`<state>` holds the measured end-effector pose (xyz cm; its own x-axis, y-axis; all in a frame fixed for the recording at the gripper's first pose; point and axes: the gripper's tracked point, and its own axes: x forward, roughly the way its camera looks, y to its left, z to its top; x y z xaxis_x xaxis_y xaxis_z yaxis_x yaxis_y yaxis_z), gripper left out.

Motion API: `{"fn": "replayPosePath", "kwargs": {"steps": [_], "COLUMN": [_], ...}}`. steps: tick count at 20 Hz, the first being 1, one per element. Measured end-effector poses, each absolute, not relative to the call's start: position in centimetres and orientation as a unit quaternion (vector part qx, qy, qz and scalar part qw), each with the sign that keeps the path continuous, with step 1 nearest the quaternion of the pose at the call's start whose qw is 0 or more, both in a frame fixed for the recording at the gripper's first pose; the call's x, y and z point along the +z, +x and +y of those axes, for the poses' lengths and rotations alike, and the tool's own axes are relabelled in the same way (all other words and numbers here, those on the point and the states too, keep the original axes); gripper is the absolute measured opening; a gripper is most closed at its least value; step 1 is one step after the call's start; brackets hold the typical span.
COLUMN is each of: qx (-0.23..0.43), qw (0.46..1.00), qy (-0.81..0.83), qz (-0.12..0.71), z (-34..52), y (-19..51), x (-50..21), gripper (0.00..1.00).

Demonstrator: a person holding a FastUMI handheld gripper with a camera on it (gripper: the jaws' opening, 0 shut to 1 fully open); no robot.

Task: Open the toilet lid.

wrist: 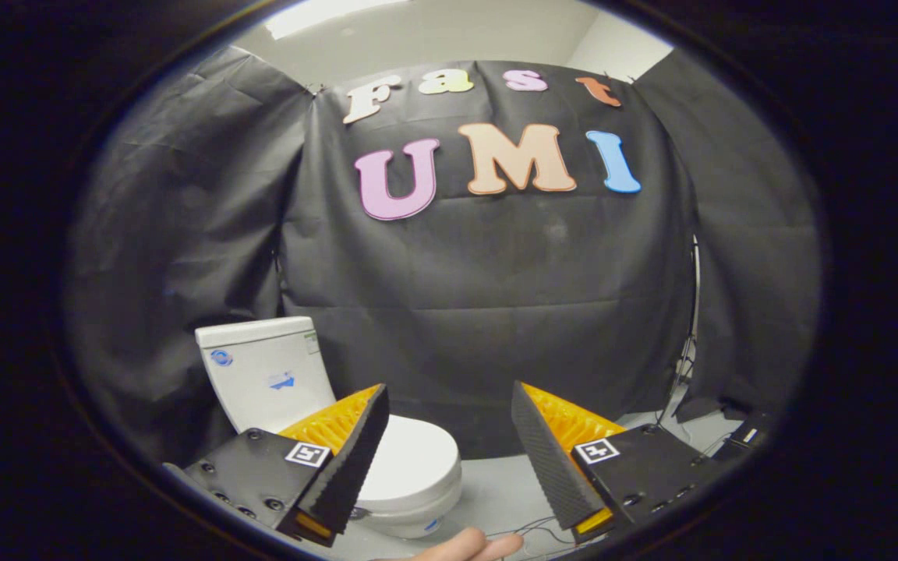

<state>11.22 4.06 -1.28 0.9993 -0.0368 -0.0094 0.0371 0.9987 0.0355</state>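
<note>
Gripper view: the hand-held gripper is wide open and holds nothing. The toilet lid lies flat and closed at about 8 o'clock, partly behind the left finger. Going straight ahead could miss it; a smooth lid may slip.

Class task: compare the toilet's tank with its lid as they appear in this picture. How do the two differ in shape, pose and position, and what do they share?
The tank is boxy and stands upright against the black cloth; the lid is rounded and lies flat, closed. The tank carries blue stickers; the lid's top looks plain. The tank sits beyond the open gripper; the lid lies nearer, partly hidden behind one finger. Both are white and glossy, parts of one toilet.
</note>
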Motion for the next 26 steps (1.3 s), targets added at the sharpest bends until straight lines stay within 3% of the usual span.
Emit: {"fn": "replayPosePath", "kwargs": {"steps": [8,18,26], "qx": [-0.013,-0.031,-0.053], "qw": [0.998,0.996,0.978], "qy": [0.027,0.071,0.198], "qz": [0.060,0.048,0.036], "z": [8.5,10.5,13.4], "y": [10.5,10.9,12.3], "x": [-7.0,-9.2,-14.7], "gripper": [0.98,0.98,0.98]}}
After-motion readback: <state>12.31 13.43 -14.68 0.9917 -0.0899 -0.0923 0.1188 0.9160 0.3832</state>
